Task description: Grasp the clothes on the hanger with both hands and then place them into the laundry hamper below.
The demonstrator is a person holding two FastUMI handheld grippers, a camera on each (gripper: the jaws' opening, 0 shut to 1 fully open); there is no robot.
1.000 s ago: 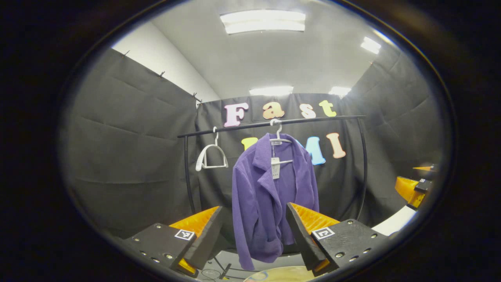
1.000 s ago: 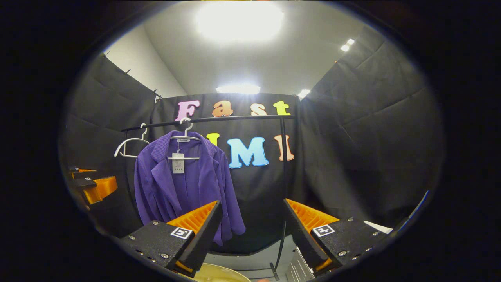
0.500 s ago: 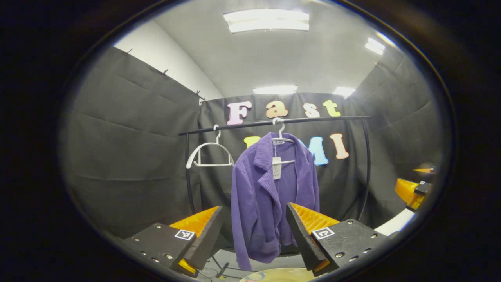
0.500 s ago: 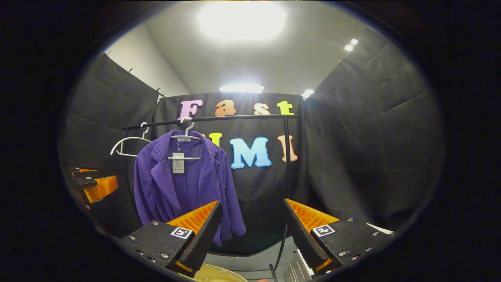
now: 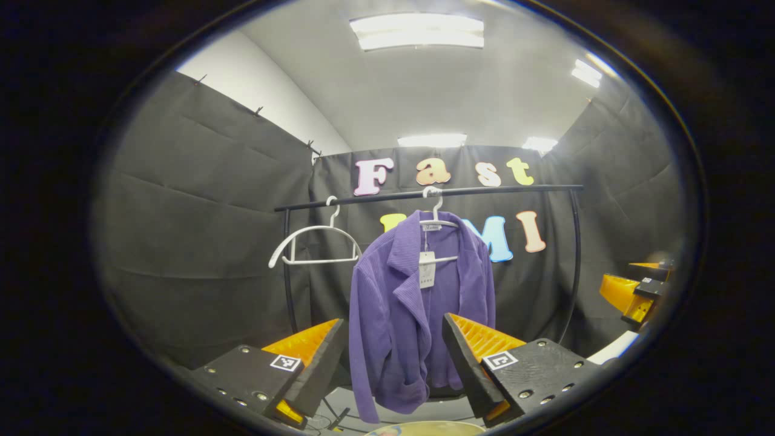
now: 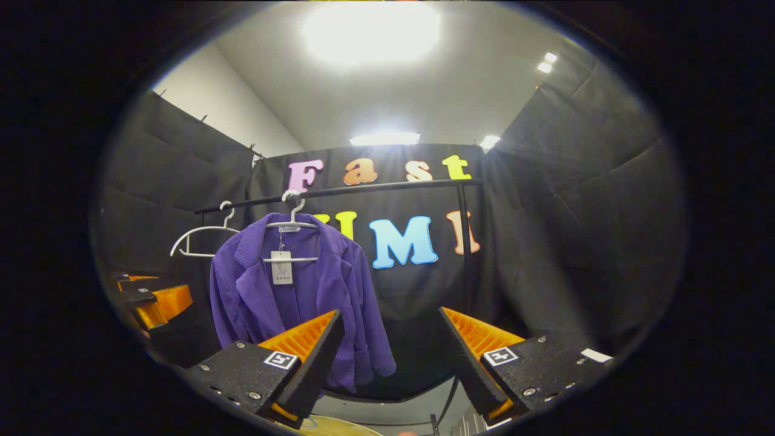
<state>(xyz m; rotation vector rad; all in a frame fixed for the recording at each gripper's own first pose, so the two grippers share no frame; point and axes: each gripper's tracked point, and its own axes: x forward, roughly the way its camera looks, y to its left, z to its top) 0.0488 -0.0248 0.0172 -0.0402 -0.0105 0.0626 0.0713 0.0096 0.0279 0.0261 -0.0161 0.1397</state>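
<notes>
1. Left tool (image 5: 393, 357) hangs with its fingers spread apart and nothing between them; the right tool (image 6: 390, 354) is likewise spread and empty.
2. Ahead of both, the purple corduroy jacket (image 5: 418, 315) hangs on a white hanger (image 5: 437, 219) from the black rail (image 5: 424, 194), its long axis running straight down from collar to hem.
3. In the left gripper view the jacket sits dead ahead, framed between the fingers; in the right gripper view the jacket (image 6: 296, 303) lies off to the left, past the left finger. By my judgement the left tool is better lined up, and the right must swing leftward to reach the far shoulder.
4. Beside the jacket an empty white hanger (image 5: 315, 245) hangs on the same rail.
5. A pale rounded rim (image 5: 424, 429), likely the hamper, peeks in below the tools.
6. Against the earlier frames, the jacket sits slightly lower in both views, and the empty hanger has swung to face the left tool more broadly.
</notes>
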